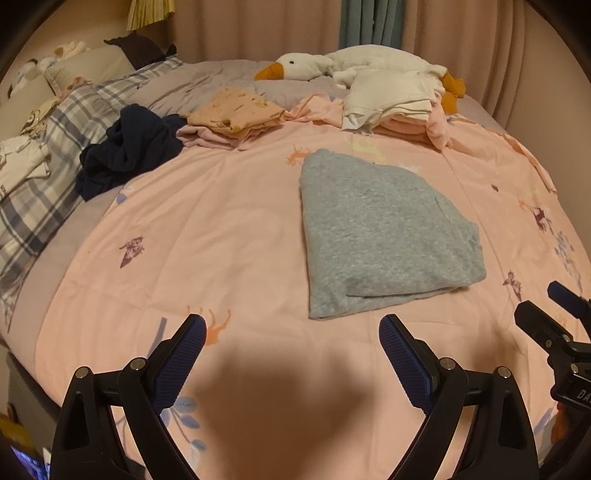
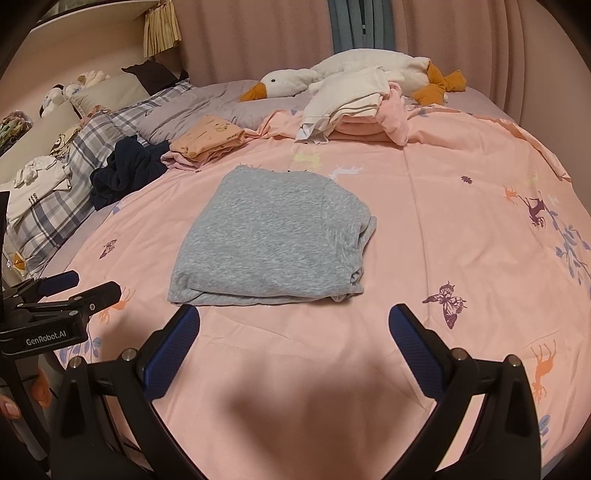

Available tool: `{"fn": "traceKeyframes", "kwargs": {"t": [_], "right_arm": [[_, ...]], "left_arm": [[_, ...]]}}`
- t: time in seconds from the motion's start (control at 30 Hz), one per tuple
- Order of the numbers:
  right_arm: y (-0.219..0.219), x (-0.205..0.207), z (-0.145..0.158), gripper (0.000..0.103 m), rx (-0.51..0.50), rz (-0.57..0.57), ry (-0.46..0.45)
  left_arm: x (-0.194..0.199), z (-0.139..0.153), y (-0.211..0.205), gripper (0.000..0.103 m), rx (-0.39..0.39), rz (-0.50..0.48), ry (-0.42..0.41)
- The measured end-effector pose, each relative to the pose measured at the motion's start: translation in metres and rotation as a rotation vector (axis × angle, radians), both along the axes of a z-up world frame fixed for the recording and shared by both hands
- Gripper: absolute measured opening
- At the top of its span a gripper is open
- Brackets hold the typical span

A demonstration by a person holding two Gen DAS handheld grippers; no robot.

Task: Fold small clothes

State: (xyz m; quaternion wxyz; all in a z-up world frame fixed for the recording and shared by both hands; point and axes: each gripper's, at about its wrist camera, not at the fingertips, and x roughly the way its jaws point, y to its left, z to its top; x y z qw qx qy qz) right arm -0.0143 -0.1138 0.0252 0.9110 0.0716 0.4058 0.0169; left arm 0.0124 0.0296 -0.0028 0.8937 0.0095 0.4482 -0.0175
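1. On the pink printed duvet (image 1: 229, 206) we see a folded grey garment (image 1: 380, 236) lying flat, mid-bed; in the right wrist view it sits left of centre (image 2: 269, 236), and the duvet (image 2: 443, 229) runs bare to its right.
2. Behind it, near the far edge of the duvet, we note a folded peach printed stack (image 1: 236, 110) and a second pile with a cream garment (image 1: 391, 96) on top of pink ones; both are well apart from the grey piece.
3. Left of the peach stack a crumpled dark navy garment (image 1: 125, 147) sits beside the plaid pillows (image 1: 55, 147).
4. A goose plush (image 1: 332, 62) lies along the back of the bed, before the curtains (image 1: 258, 26).
5. We see nothing lying between either claw and the grey garment.
6. Left gripper (image 1: 291, 339): fingers wide apart, holding nothing, hovering just short of the garment's near edge; the garment lies ahead and to the right.
7. Right gripper (image 2: 293, 328): fingers also wide apart, holding nothing, aimed at the near edge; its left fingertip (image 2: 184, 317) is just beside that edge, and we cannot tell if it touches.
8. Each gripper shows at the edge of the other's view, side by side.
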Motion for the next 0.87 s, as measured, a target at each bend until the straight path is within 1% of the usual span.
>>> {"fn": "traceKeyframes", "kwargs": {"t": [0.5, 0.87], "right_arm": [[0.0039, -0.0004, 0.0013, 0.103, -0.001, 0.004, 0.004], [0.0059, -0.0002, -0.0001, 0.103, 0.002, 0.006, 0.003]], "left_arm": [[-0.001, -0.0005, 0.0013, 0.094, -0.007, -0.006, 0.008], [-0.0007, -0.0003, 0.0014, 0.094, -0.004, -0.002, -0.001]]}}
